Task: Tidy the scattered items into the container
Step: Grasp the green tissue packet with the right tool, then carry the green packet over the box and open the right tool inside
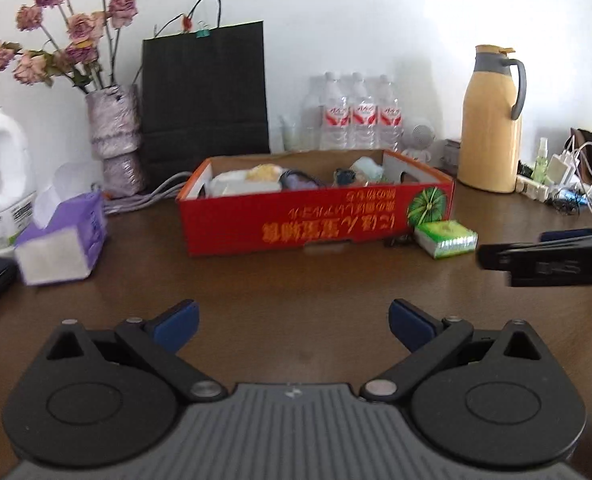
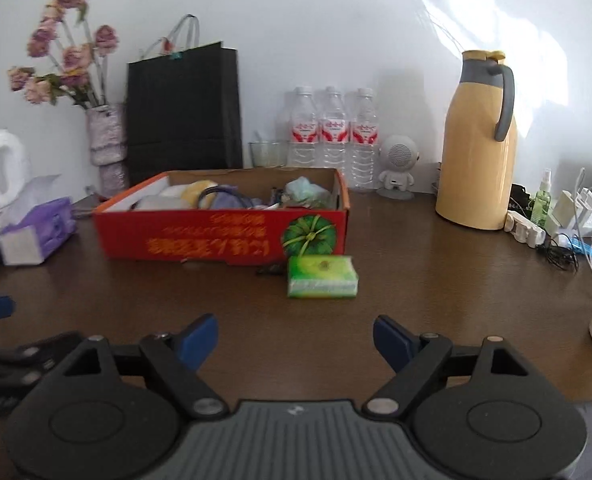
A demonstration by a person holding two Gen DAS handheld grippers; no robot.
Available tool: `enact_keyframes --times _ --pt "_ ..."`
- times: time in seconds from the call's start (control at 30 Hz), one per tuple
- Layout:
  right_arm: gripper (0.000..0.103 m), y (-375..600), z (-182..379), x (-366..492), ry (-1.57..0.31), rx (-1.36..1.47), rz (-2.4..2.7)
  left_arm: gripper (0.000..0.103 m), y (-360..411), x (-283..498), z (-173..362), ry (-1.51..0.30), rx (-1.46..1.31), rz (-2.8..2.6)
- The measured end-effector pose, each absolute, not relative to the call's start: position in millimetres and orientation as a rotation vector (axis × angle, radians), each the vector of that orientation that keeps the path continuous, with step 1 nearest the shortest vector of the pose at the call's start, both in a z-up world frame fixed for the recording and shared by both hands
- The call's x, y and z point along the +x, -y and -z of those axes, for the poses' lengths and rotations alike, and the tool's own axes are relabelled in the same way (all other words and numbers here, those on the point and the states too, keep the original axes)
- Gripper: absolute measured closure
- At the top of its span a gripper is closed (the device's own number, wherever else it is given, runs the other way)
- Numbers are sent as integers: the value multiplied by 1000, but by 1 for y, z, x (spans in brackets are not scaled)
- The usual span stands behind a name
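Lying on the desk [image 2: 436, 280] just before the red cardboard box [image 2: 223, 236], the green tissue pack [image 2: 322, 277] sits long-side-on, straight ahead of the right claw [image 2: 296, 342]; both it and the left claw [image 1: 293, 324] gape wide, empty.

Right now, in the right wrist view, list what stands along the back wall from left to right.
White jug → flower vase → black paper bag → glass cup → three water bottles → small round speaker → yellow thermos → green spray bottle.
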State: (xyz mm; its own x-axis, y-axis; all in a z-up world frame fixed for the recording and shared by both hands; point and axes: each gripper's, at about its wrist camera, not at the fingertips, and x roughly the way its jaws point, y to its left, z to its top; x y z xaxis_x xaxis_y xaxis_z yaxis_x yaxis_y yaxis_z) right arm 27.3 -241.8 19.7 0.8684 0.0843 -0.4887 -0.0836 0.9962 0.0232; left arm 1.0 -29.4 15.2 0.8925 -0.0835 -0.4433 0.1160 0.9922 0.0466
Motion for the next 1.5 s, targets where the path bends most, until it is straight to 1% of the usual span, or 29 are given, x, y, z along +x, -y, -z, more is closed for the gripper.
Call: enact_keyframes --times 0.07,0.13,0.23,0.27,0.3,0.4,0.5,0.63,0.67,0.87,0.9,0.97,1.07,1.13,1.23,1.27,1.3,1.33,1.5 --pt "20 243 -17 69 -558 19 -59 0 30 20 -17 -463 72 109" --pt "21 240 -11 102 -573 24 -42 0 31 41 -17 -509 58 120" --pt "21 235 -2 134 -601 30 -5 0 32 63 -19 -548 -1 162" --pt "27 235 1 140 -614 38 -3 0 36 69 -19 -556 -4 178" --pt "42 236 5 145 -630 50 -8 0 39 75 -19 -557 1 196" --pt "43 245 7 143 -632 89 -18 5 55 92 -16 -562 29 235" --pt "43 263 3 133 -601 151 21 15 74 120 -8 -643 -11 261" --pt "43 281 -2 119 -534 178 50 37 104 144 -1 -656 15 244" --pt "43 285 -4 116 -514 183 57 39 110 147 0 -650 19 250" --pt "43 298 -10 106 -434 253 98 39 137 158 3 -622 49 230" --pt "43 298 -11 104 -424 254 112 41 140 161 4 -631 51 227" --pt "43 296 -12 101 -418 253 125 55 146 170 6 -676 45 215" --pt "43 296 -14 97 -407 274 102 58 149 176 10 -701 35 190" --pt "43 293 -16 94 -396 268 99 58 151 176 11 -692 45 175" --pt "43 291 -17 93 -395 267 95 54 153 177 13 -684 52 175" --pt "43 291 -17 93 -398 268 95 56 153 177 13 -685 56 175" --pt "43 290 -16 93 -401 267 95 61 155 177 14 -681 62 163" --pt "43 290 -16 94 -403 267 95 77 154 177 14 -674 61 152" --pt "43 290 -13 95 -409 261 109 80 147 171 14 -664 38 154"
